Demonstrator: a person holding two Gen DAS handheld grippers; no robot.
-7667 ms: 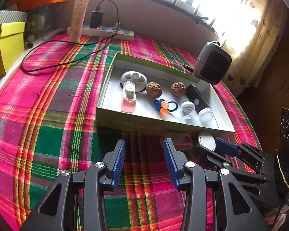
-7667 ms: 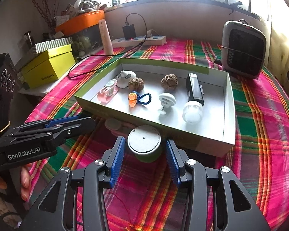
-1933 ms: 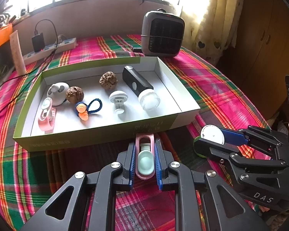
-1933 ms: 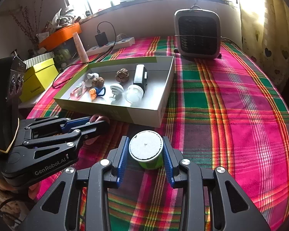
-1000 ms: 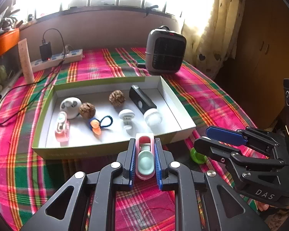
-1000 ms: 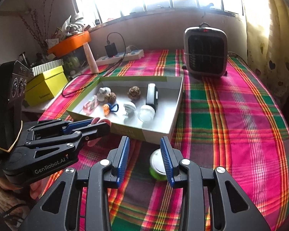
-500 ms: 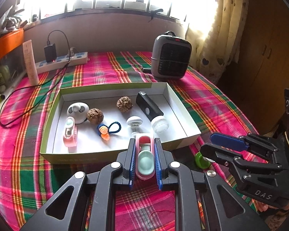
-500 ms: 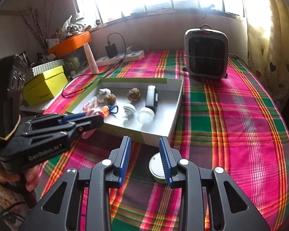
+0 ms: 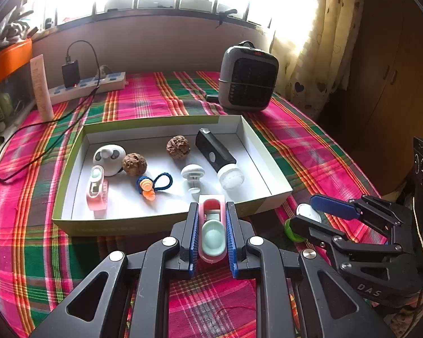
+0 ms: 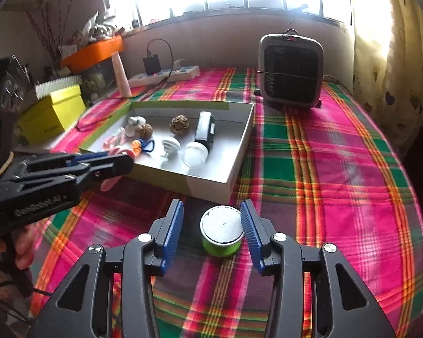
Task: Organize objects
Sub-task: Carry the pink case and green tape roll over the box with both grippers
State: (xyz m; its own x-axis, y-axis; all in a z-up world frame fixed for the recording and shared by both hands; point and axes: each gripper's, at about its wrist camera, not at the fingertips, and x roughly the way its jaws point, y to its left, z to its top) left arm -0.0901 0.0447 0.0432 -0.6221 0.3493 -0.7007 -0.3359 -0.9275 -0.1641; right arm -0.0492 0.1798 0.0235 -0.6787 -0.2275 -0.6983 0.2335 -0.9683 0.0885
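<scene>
the left tongs (image 9: 211, 235) are clamped on a pink clip (image 9: 212, 229), its long axis pointing away toward the box (image 9: 166, 224) just ahead. the right tongs (image 10: 211, 232) stand spread around a green tin (image 10: 222, 235) upright on the table (image 10: 338, 169), near the box's front corner.

The tray (image 9: 268, 169) sits mid-table, with the heater (image 9: 248, 77) behind its right corner, the power strip (image 9: 87, 87) behind its left, the round tin (image 10: 222, 232) just before its right front corner, and the flashlight (image 9: 218, 156) inside toward the right
</scene>
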